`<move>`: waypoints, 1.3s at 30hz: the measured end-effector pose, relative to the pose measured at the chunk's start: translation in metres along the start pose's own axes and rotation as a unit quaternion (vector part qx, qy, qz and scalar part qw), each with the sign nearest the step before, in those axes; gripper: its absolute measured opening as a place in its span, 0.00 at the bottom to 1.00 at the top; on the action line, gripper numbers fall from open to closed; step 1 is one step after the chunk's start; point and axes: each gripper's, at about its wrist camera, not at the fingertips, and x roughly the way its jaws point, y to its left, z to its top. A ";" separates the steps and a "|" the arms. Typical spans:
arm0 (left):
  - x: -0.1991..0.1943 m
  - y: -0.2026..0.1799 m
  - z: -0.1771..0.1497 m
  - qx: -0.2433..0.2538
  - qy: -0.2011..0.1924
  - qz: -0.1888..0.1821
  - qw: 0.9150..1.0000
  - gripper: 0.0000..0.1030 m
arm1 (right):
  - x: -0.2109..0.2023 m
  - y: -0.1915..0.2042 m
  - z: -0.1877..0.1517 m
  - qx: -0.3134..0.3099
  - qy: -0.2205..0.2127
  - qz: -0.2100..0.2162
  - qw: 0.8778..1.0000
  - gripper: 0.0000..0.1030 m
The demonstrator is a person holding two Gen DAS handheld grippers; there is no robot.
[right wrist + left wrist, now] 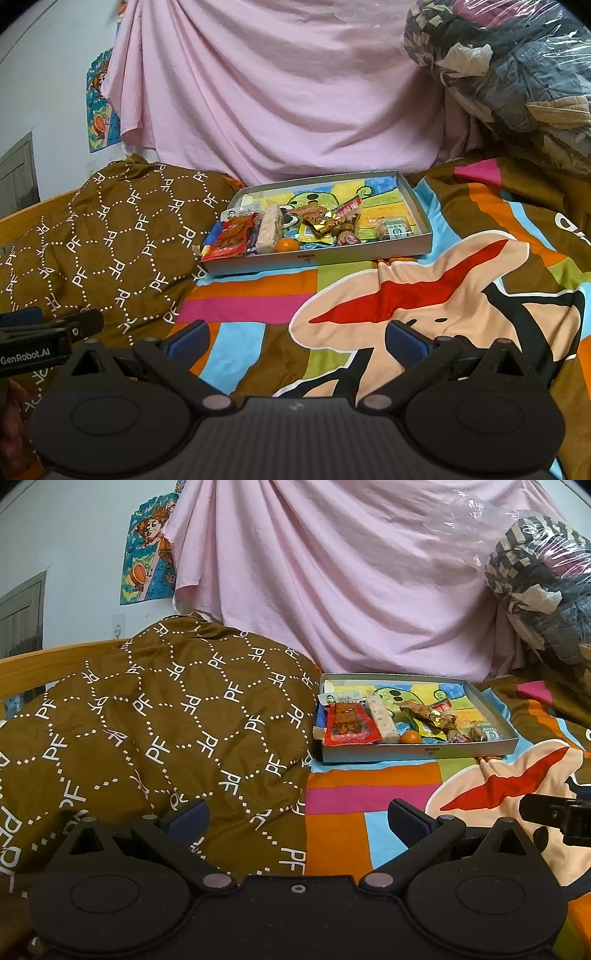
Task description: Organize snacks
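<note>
While both tools sit low over the bed, the left tool (297,818) and right tool (293,338) have jaws spread wide, nothing held; blue ribbed pads on black plastic linkages. Shallow grey cardboard tray (369,256), rectangular, with a colourful cartoon lining, lies well ahead of both tools, right of centre for the left one. Inside it: glossy red snack packet (231,240) at the left end, pale speckled bar (267,230) beside it, small round orange (287,245) at the near wall, crinkly gold foil wrappers (325,221) mid-tray, small green-label packet (397,229) further right. Bed sheet (406,295) soft, bright striped cartoon print. Brown PF-pattern pillow (155,720) left of tray. Pink draped cloth (332,572) behind; plastic-wrapped clothes bundle (517,74) far right; poster (147,554) on white wall.
</note>
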 end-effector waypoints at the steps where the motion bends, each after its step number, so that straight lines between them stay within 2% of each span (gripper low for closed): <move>1: 0.000 0.000 0.000 0.000 0.000 0.000 1.000 0.99 | 0.000 0.000 0.000 0.000 0.000 0.000 1.000 1.00; 21: 0.000 -0.001 0.000 0.002 0.002 -0.004 1.000 0.99 | 0.000 0.002 -0.001 0.000 0.001 0.000 1.000 1.00; 30: 0.002 -0.002 0.000 0.009 0.018 0.006 1.000 0.99 | 0.000 0.003 -0.001 0.000 0.001 0.001 1.000 1.00; 39: -0.002 -0.003 0.002 0.010 0.016 -0.007 1.000 0.99 | 0.000 0.005 -0.003 -0.003 0.003 0.003 1.000 1.00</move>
